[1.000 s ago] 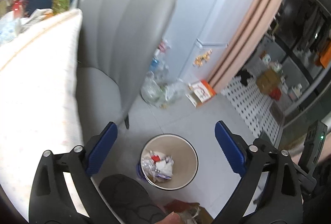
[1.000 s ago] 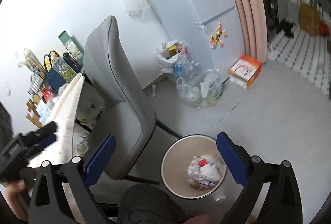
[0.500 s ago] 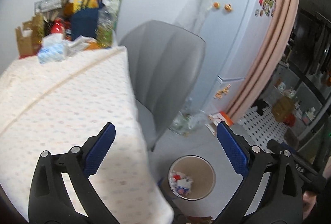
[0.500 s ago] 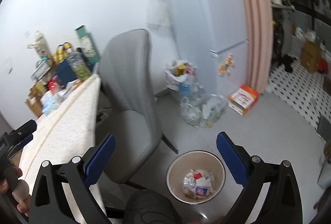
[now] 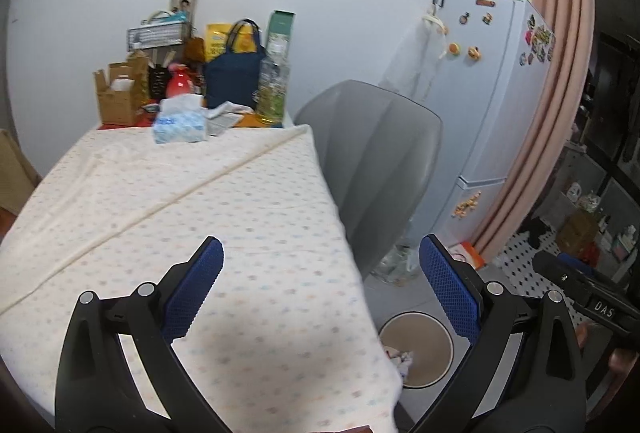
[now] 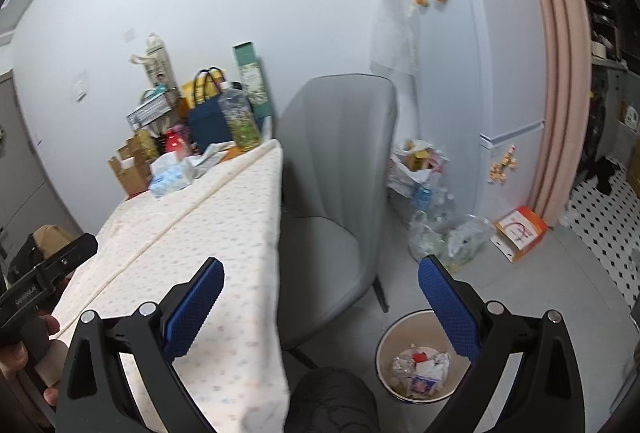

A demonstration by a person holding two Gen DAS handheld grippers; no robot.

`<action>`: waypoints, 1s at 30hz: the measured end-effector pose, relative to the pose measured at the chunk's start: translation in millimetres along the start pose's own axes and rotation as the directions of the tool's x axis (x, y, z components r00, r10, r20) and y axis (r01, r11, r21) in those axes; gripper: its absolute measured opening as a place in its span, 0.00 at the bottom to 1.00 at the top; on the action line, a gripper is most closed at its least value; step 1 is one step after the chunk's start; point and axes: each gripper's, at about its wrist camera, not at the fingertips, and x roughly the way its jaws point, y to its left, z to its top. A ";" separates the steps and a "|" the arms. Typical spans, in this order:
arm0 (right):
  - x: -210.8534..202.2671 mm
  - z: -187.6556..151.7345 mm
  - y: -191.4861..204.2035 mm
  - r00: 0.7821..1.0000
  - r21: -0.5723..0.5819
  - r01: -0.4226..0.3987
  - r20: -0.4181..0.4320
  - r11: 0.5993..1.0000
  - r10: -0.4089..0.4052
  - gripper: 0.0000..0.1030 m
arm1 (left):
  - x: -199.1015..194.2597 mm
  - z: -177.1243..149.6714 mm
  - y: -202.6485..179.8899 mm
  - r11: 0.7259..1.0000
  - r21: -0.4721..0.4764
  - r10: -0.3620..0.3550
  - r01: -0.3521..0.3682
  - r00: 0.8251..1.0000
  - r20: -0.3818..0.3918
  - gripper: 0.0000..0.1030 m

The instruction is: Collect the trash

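Note:
A round beige trash bin (image 6: 384, 347) stands on the grey floor beside the table, holding crumpled wrappers and paper (image 6: 420, 369). It also shows in the left wrist view (image 5: 434, 331), partly hidden by the tablecloth. My left gripper (image 5: 320, 291) is open and empty above the table's near right part. My right gripper (image 6: 320, 305) is open and empty, held above the table edge and the chair seat. The table (image 5: 168, 201) has a dotted cream cloth; no loose trash shows on its near part.
A grey chair (image 6: 336, 169) stands at the table's right side. Boxes, a blue bag (image 5: 234, 77), a tissue pack (image 5: 180, 119) and bottles crowd the table's far end. Bags of bottles (image 6: 440, 229), an orange box (image 6: 520, 233) and a fridge (image 6: 480, 53) stand beyond.
Both grippers have lifted from looking down at the bin and now face the table and the wall. Both stayed open and empty.

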 end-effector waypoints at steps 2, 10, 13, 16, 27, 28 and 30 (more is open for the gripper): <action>-5.2 -0.6 13.3 1.000 -0.021 -0.012 0.007 1.000 0.012 0.93 | -10.3 -1.7 9.0 1.000 -0.006 0.013 -0.013 1.000 0.007 0.95; -25.6 -3.4 49.5 0.998 -0.092 -0.046 0.043 0.995 0.050 0.93 | -48.3 -8.3 35.4 0.998 -0.022 0.062 -0.061 0.997 0.044 0.95; -31.8 -6.5 59.3 0.997 -0.115 -0.058 0.051 0.992 0.065 0.93 | -62.3 -12.1 43.3 0.997 -0.025 0.073 -0.072 0.996 0.058 0.95; -36.5 -9.5 71.1 0.995 -0.140 -0.069 0.057 0.988 0.078 0.93 | -73.0 -16.6 48.6 0.996 -0.030 0.084 -0.083 0.994 0.067 0.95; -35.7 -27.3 88.0 0.994 -0.164 -0.084 0.056 0.983 0.094 0.93 | -85.2 -28.1 61.4 0.993 -0.018 0.114 -0.113 0.991 0.064 0.95; -35.2 -27.9 88.2 0.994 -0.162 -0.083 0.055 0.983 0.093 0.93 | -84.7 -28.6 61.5 0.993 -0.020 0.115 -0.114 0.991 0.062 0.95; -34.5 -28.6 86.9 0.994 -0.158 -0.083 0.054 0.984 0.093 0.93 | -83.0 -29.5 61.7 0.993 -0.023 0.114 -0.112 0.992 0.059 0.95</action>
